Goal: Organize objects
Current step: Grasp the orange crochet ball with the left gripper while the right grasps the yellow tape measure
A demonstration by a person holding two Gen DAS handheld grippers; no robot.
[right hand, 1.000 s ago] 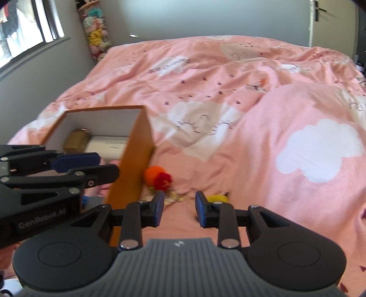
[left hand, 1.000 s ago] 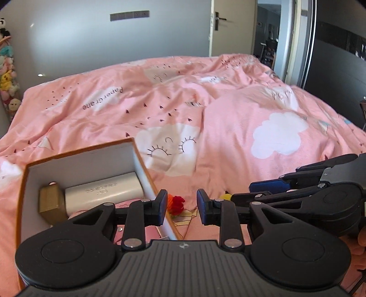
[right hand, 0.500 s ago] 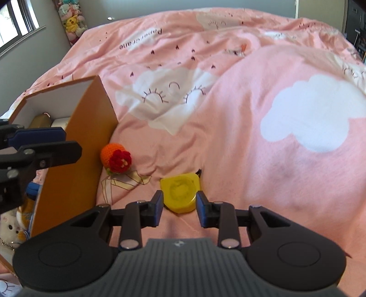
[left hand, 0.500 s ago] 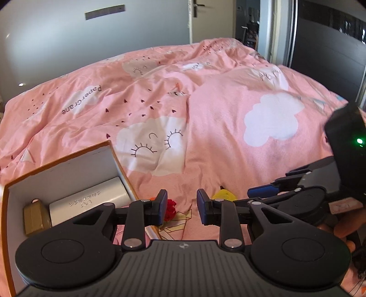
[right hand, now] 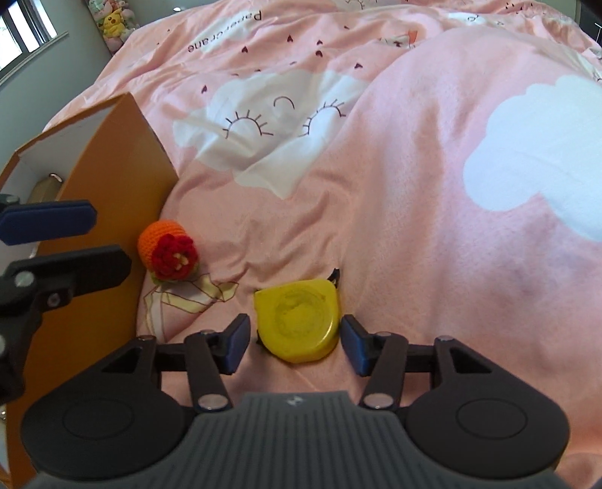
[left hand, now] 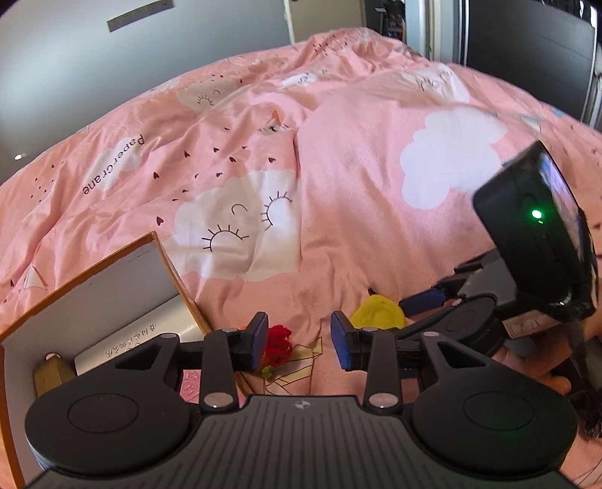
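A yellow tape measure (right hand: pixel 299 323) lies on the pink duvet, between the open fingers of my right gripper (right hand: pixel 295 348), which do not touch it. It also shows in the left wrist view (left hand: pixel 378 314). An orange and red crochet toy (right hand: pixel 169 250) lies beside the orange box (right hand: pixel 113 150); in the left wrist view the toy (left hand: pixel 277 344) sits just past my left gripper (left hand: pixel 299 340), which is open and empty. The box (left hand: pixel 113 271) holds a silver case (left hand: pixel 131 338) and a gold item (left hand: pixel 50 376).
The pink cloud-print duvet (left hand: pixel 338 169) covers the whole bed. The right gripper's body (left hand: pixel 534 240) is at the right in the left wrist view. Plush toys (right hand: pixel 113 18) hang by the window at far left. A dark wardrobe (left hand: pixel 526 49) stands past the bed.
My right gripper has dropped down and forward over the tape measure and opened wider around it. My left gripper has shifted slightly right, past the box wall.
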